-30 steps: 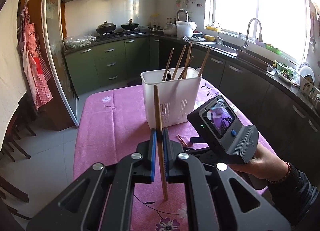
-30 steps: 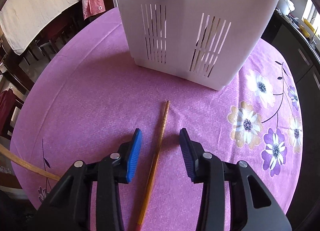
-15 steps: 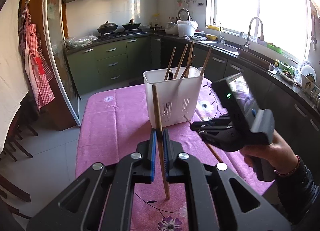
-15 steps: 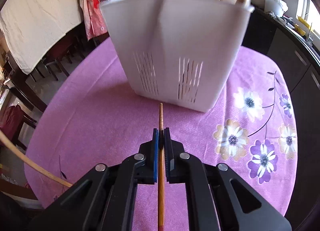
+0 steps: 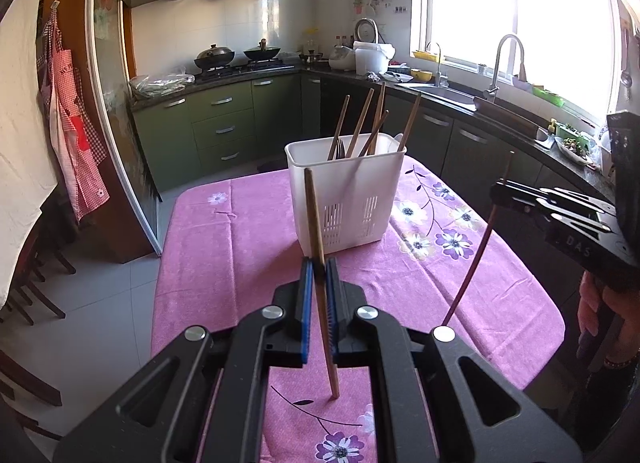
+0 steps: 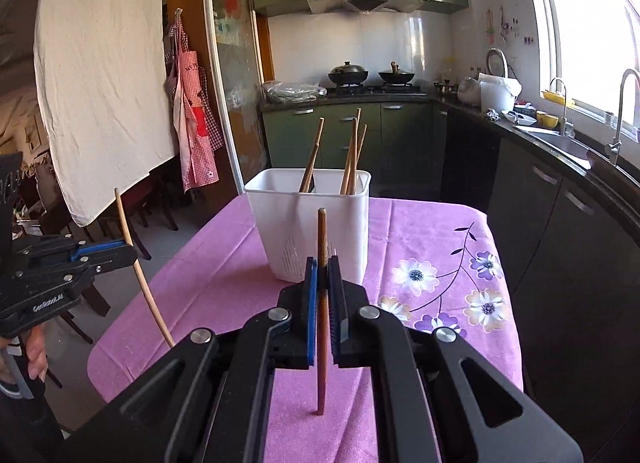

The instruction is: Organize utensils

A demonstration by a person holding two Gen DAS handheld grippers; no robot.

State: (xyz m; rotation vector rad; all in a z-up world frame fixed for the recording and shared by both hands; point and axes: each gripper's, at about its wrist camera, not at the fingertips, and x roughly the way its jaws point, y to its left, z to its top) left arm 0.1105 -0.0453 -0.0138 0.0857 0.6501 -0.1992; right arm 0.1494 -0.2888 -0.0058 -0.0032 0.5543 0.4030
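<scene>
Between the right tongs [image 6: 323,299] there's now a dark chopstick [image 6: 321,303], clamped about mid-length and standing nearly upright. A second ago those tongs were spread wide over it while it lay flat on the pink cloth [image 6: 420,223]; half a second ago they'd pinched it low near the bin, and now it's lifted clear. The left tongs [image 5: 318,305] haven't really changed: still squeezed on a lighter chopstick [image 5: 316,231], upright with a slight tilt, tip hanging over the cloth.

Straight ahead of both tongs sits the white bin [image 5: 352,199] on the cloth, well apart from either held stick. It holds several wooden chopsticks [image 5: 362,127] leaning at different angles, plus what looks like a fork [image 5: 340,149] poking up inside.

The left view catches the right tongs off to its right, gripping the dark stick so its length crosses them, and the person's hand [image 5: 596,311] under them. The right view shows the opposite: the left tongs off to its left holding the pale stick, plus a white sheet [image 6: 100,75] hanging behind them. The fork only shows in the left view; in the right view I can't make it out.
</scene>
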